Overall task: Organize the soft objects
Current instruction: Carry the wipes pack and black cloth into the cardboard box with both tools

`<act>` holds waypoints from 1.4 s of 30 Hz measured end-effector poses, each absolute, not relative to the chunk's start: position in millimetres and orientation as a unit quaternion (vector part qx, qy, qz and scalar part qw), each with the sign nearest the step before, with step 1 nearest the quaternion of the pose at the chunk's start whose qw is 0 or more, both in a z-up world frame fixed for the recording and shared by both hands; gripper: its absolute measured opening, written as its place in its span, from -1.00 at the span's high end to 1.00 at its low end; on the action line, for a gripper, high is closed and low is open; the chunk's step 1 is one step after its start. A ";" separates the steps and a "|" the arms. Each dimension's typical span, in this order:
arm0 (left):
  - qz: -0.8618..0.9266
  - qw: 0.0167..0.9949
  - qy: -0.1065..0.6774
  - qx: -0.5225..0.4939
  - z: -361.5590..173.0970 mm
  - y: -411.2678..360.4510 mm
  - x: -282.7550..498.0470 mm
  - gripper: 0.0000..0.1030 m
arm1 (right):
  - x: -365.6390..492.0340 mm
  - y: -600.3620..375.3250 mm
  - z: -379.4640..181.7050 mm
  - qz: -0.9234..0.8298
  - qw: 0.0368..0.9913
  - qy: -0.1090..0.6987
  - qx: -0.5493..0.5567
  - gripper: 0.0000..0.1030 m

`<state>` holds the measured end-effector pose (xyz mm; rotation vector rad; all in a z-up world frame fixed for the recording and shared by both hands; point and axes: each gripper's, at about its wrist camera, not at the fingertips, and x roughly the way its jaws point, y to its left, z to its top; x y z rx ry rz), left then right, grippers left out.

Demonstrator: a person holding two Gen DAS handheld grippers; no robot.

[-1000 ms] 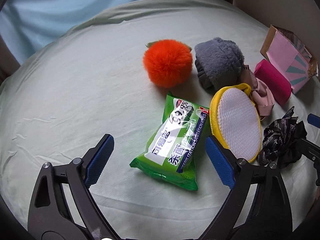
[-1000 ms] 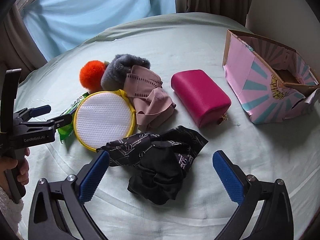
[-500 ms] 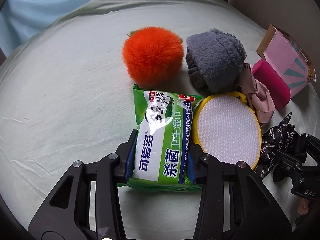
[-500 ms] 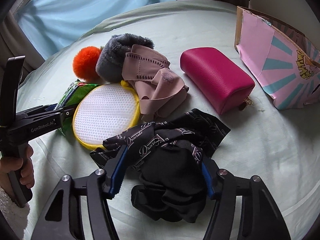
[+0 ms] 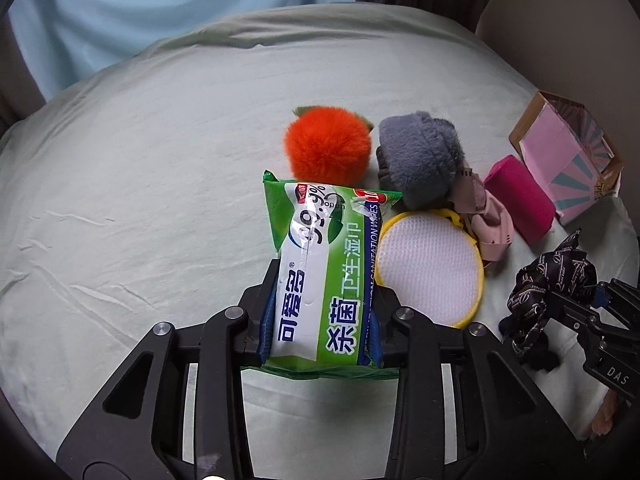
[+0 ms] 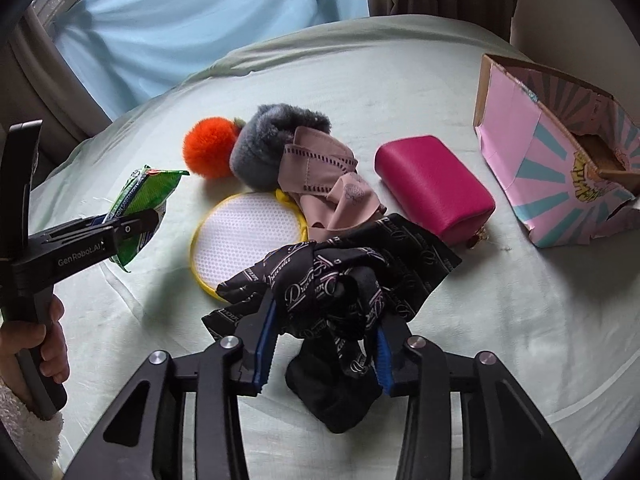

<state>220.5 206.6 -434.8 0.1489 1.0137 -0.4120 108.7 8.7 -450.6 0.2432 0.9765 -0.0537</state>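
**Both grippers clamped on soft items over the bed**

Left wrist view: your left gripper (image 5: pixel 320 320) is squeezing the green wipes pack (image 5: pixel 324 264), blue pads pressed on both long sides, jaws nearly closed around it. The pack is sticking out forward between the fingers, glossy, white and green label with print, top end overlapping the orange pompom (image 5: pixel 326 150). Beside the pompom the grey fluffy item (image 5: pixel 420 156) is lying, touching the beige cloth (image 5: pixel 488 216). The yellow-rimmed mesh pad (image 5: pixel 430 266) is lying flat just right of the pack. The magenta pouch (image 5: pixel 520 200) is sitting next to the pink cardboard box (image 5: pixel 564 164); the box interior is not visible here. Everything is resting on the pale green sheet (image 5: pixel 140 200). At far right your right gripper (image 5: pixel 576 304) is showing with the black patterned scarf (image 5: pixel 548 280) bunched in it.

Right wrist view: your right gripper (image 6: pixel 322 344) has just been closing and its pads are now pinching the black patterned scarf (image 6: pixel 340 280); a dark tail is hanging below the fingers, the rest is spreading over the mesh pad's (image 6: pixel 244 240) edge and toward the pouch (image 6: pixel 434 188). The pink box (image 6: pixel 552 160) is standing open at right, well apart from the scarf; only brown cardboard shows inside. At left your hand (image 6: pixel 36 344) is holding the left gripper (image 6: pixel 132 220), the wipes pack (image 6: pixel 140 208) lifted clear of the sheet in it.
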 end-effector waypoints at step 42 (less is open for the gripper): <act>-0.154 0.848 0.504 -0.052 -247.5 -155.8 159.0 0.38 | 134.3 -326.5 -247.9 -0.008 0.880 0.470 0.067 0.26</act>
